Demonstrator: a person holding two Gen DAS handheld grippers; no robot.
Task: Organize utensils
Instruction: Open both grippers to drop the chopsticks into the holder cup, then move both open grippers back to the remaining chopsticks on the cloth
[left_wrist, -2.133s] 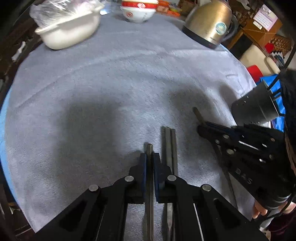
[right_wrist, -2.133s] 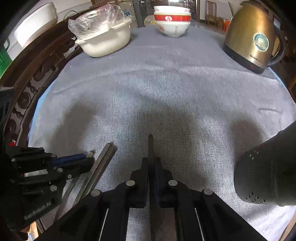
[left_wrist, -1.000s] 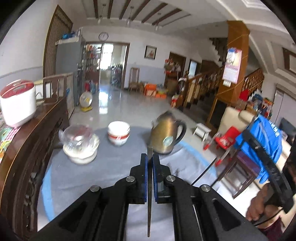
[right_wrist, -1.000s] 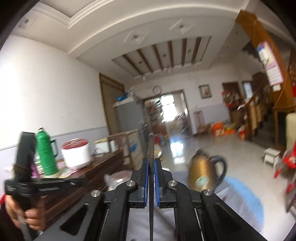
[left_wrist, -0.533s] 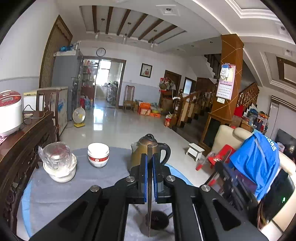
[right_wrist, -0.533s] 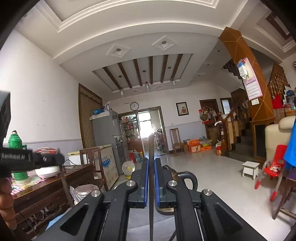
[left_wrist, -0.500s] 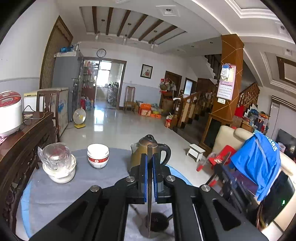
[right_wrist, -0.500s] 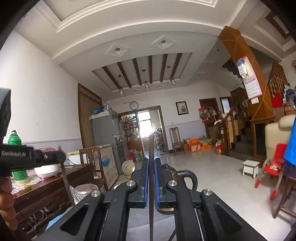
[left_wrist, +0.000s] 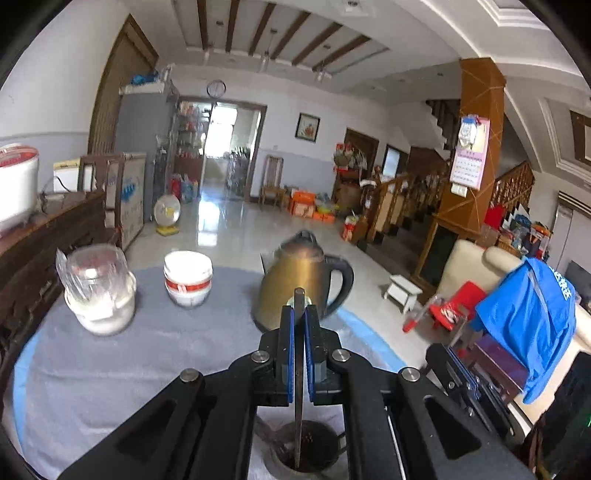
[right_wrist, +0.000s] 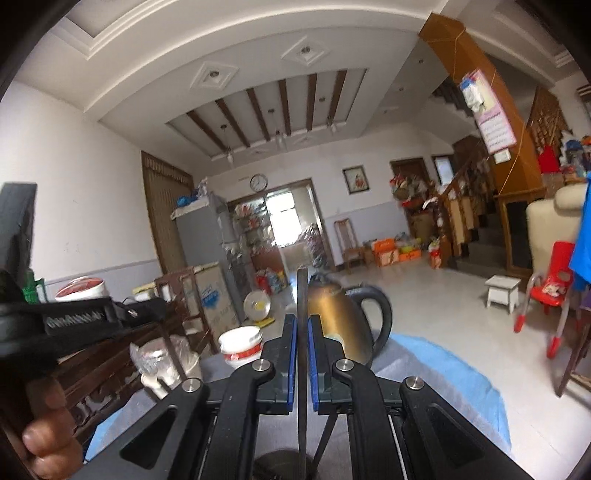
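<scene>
We are holding one thin dark metal chopstick (left_wrist: 298, 354) upright in the left tool (left_wrist: 298, 328), its blue-padded jaws pinched tight on the shaft. The chopstick's lower end is reaching down into the dark round perforated metal utensil holder (left_wrist: 314, 448) standing on the grey cloth-covered tabletop (left_wrist: 140, 362) just below the tool. The right tool (right_wrist: 303, 343) is likewise clamped hard on a second thin dark metal chopstick (right_wrist: 302, 295), held upright, with the same holder's rim barely showing at the bottom edge of the right wrist view.

We judge that we are in the depositing step: both sticks are poised over or inside the holder. The next move is calling for lowering each stick until its tip is well inside, then easing the jaws apart so it drops in without tipping the holder. The brass-coloured electric kettle (left_wrist: 299, 284), the stacked white bowls with a red band (left_wrist: 187, 275) and the white plastic-covered dish (left_wrist: 99, 295) are standing well clear behind.
</scene>
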